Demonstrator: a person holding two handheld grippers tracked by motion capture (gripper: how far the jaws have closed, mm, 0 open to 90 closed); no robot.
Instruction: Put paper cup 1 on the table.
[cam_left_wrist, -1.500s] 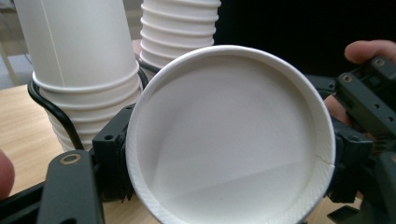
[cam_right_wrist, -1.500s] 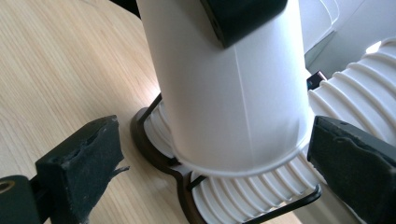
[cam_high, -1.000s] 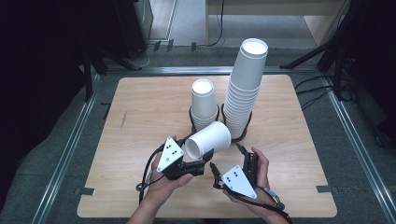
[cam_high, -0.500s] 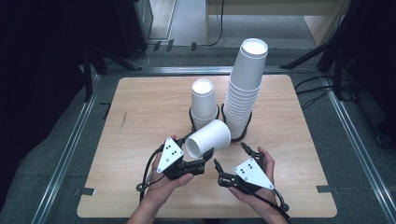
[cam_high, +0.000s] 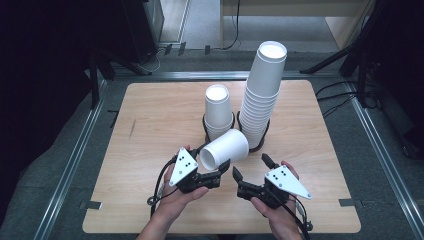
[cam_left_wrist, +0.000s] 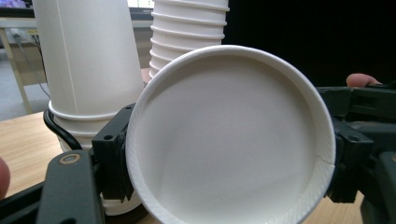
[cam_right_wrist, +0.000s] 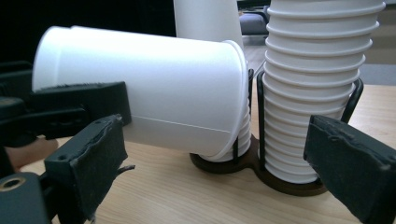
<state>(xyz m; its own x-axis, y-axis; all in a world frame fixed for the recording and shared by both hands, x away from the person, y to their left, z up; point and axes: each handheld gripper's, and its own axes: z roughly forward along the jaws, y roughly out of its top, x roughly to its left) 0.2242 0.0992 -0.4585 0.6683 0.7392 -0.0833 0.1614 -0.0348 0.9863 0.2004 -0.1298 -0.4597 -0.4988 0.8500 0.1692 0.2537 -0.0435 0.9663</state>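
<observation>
One paper cup off the stacks, on its side just in front of the cup holder, clamped at its base by the left gripper. Right gripper beside it, jaws apart, empty. Still to do: seating it on a stack.

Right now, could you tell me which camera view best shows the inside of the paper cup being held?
The left gripper view: the held paper cup faces it mouth-on, its inside empty. The high view shows the cup lying sideways in the left tool; the right gripper view shows its outer wall.
</observation>
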